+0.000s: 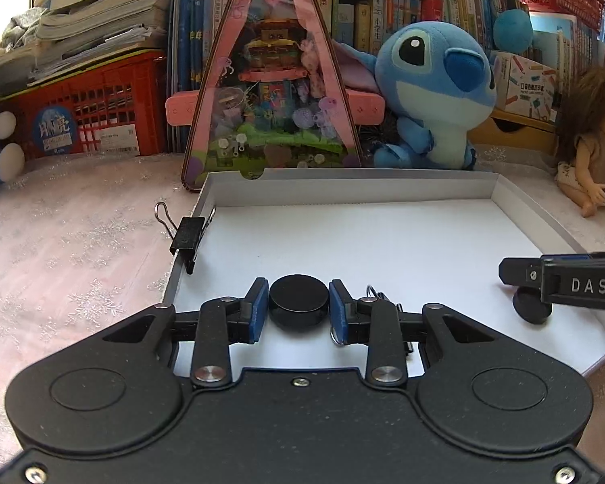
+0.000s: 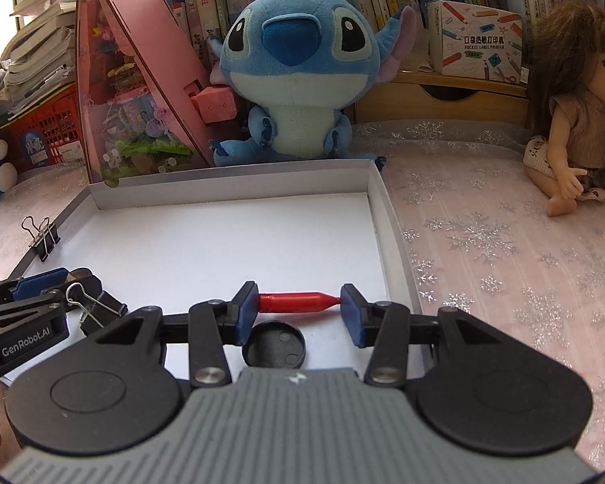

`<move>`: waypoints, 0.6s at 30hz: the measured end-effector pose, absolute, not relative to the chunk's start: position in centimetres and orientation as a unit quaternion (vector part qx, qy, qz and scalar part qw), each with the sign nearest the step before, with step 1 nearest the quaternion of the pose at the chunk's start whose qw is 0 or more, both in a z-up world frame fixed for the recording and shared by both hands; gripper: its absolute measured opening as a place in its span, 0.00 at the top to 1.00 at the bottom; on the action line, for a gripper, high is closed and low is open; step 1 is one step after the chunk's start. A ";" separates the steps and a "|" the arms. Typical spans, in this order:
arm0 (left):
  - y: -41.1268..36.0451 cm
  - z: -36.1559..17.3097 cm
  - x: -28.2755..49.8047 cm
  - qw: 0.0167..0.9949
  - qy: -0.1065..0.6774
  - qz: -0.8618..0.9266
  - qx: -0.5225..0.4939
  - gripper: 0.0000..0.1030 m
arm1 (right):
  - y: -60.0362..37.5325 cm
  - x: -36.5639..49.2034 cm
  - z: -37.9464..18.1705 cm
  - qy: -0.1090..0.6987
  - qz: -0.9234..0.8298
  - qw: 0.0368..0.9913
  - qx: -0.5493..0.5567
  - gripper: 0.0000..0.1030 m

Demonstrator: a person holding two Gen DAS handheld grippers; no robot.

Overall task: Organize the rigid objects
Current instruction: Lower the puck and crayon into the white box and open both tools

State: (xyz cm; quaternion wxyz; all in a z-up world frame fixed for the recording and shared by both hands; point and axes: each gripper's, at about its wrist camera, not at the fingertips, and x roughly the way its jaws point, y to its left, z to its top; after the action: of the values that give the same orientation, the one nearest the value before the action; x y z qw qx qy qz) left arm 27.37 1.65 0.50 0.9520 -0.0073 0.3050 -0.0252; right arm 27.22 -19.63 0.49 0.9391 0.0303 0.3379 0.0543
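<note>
Disc (image 1: 299, 301): black, round, flat-topped, held between blue pads (image 1: 258, 309) of left gripper (image 1: 299, 308), jaws closed onto rim from both sides, over near part of white tray (image 1: 383, 242). Appears rigid, light, smooth; likely slippery at rim, so best gripped across full diameter, pads square to edge.

Red piece (image 2: 298, 301): slim, tapered at right end, clamped end to end in right gripper (image 2: 298, 309), jaws about half open, over near right of tray (image 2: 377, 209). Looks stiff and light; end-to-end grip may let tapered tip slip, so mid-body hold judged safer.

Black cap (image 2: 273, 343): hollow side up, on tray floor just near red piece.

Clip (image 1: 187, 236): fastened on left tray wall. Second clip (image 2: 97, 306): loose, near left, beside left gripper.
</note>
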 end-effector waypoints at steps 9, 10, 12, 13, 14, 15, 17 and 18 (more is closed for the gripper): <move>1.8 1.3 27.1 0.949 0.312 -0.029 -0.024 0.58 | -19.9 26.6 1.4 0.330 0.059 0.941 0.043 0.36; 1.7 1.5 26.9 0.950 0.310 -0.026 -0.023 0.55 | -20.0 26.4 1.6 0.328 0.060 0.942 0.045 0.35; 1.6 2.0 26.4 0.951 0.308 -0.027 -0.021 0.51 | -20.1 25.8 2.0 0.322 0.062 0.944 0.048 0.32; 1.5 2.3 26.1 0.951 0.308 -0.031 -0.020 0.48 | -20.1 25.5 2.2 0.319 0.063 0.945 0.047 0.31; 1.5 2.6 25.7 0.951 0.307 -0.032 -0.020 0.46 | -20.1 25.2 2.4 0.315 0.061 0.946 0.042 0.29; 1.4 2.8 25.3 0.952 0.305 -0.033 -0.019 0.43 | -20.0 24.9 2.6 0.313 0.058 0.948 0.035 0.28; 1.2 3.3 24.4 0.953 0.300 -0.038 -0.016 0.41 | -19.8 24.1 3.0 0.303 0.054 0.951 0.016 0.27; 1.1 3.5 23.9 0.954 0.298 -0.042 -0.014 0.39 | -19.7 23.7 3.2 0.299 0.053 0.953 0.011 0.26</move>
State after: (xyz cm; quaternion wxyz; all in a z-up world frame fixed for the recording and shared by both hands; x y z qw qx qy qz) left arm 23.92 1.12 3.53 0.9536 -0.0139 0.2977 -0.0416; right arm 23.68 -19.74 3.22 0.9528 0.0110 0.2988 0.0532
